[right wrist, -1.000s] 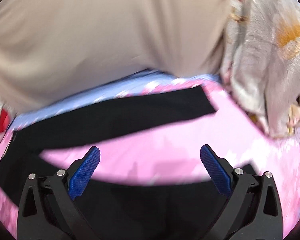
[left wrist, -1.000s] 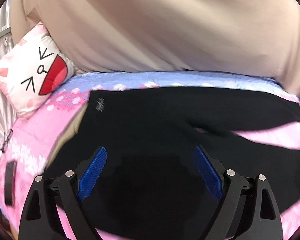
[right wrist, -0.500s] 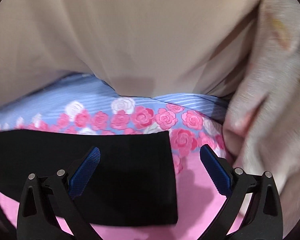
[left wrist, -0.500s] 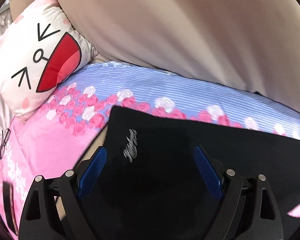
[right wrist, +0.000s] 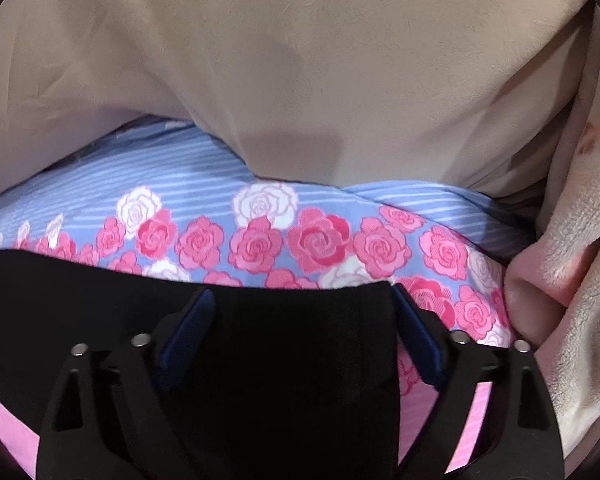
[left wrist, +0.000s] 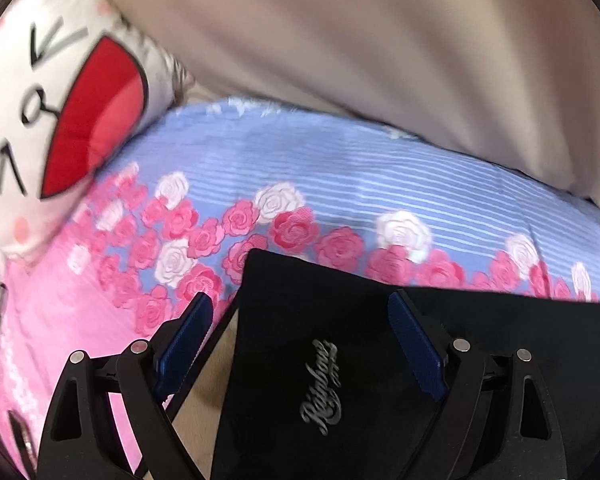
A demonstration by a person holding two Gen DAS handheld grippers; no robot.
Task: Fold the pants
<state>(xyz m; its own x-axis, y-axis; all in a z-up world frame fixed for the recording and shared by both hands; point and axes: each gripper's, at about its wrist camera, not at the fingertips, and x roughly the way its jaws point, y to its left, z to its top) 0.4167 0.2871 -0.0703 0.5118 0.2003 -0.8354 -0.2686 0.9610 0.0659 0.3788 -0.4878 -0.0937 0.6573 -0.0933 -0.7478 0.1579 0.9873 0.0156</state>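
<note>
Black pants lie flat on a bed. In the left wrist view their waist corner (left wrist: 300,320), with a silver script logo (left wrist: 320,388), lies between the fingers of my open left gripper (left wrist: 300,312). In the right wrist view the far leg's hem end (right wrist: 300,340) lies between the fingers of my open right gripper (right wrist: 302,304). Both grippers hover low over the cloth with the jaws wide. I cannot tell whether the fingertips touch the fabric.
The bedsheet (left wrist: 340,184) is blue-striped with roses at the far edge and pink nearer. A beige blanket (right wrist: 300,60) is piled along the far side. A cartoon-face pillow (left wrist: 60,120) lies at the left. A fuzzy pink blanket (right wrist: 572,280) lies right of the hem.
Both grippers have moved forward and down over the pants: the left onto the waist corner, the right onto the hem end. Both stay open.
</note>
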